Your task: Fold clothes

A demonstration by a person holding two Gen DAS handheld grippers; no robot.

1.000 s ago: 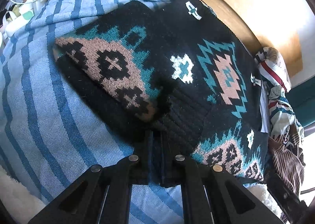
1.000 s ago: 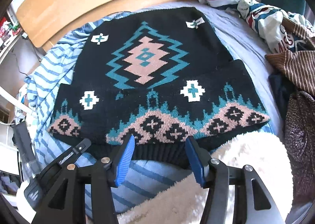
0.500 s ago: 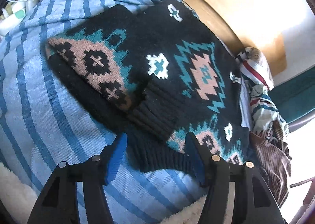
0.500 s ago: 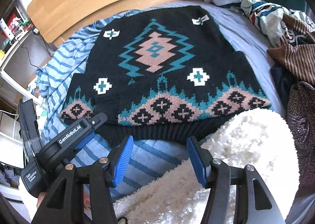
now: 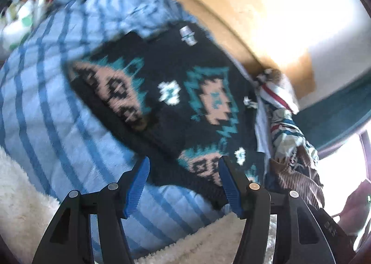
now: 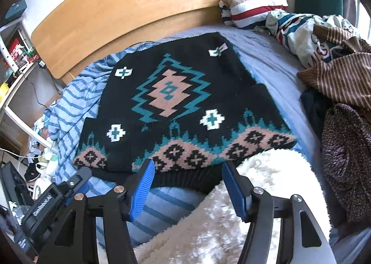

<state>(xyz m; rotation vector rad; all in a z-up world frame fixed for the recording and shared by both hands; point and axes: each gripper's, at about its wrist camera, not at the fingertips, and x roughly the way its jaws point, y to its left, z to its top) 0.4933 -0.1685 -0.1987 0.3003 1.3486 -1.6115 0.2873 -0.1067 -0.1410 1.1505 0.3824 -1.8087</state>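
Right wrist: clothes heap (image 6: 334, 59) beside sweater (image 6: 176, 106), fleece (image 6: 231, 217) near.

Knit wool sweater (image 6: 180, 106), fuzzy; fleece blanket (image 6: 231, 229) at 6 o'clock, shaggy; smooth wood headboard (image 6: 143, 6); ribbed blue pads (image 6: 142, 191).

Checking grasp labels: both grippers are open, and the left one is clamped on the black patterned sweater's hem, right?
Not quite. The left gripper is open too, fingers apart above the black patterned sweater, gripping nothing, as the left wrist view shows. The right gripper is open.
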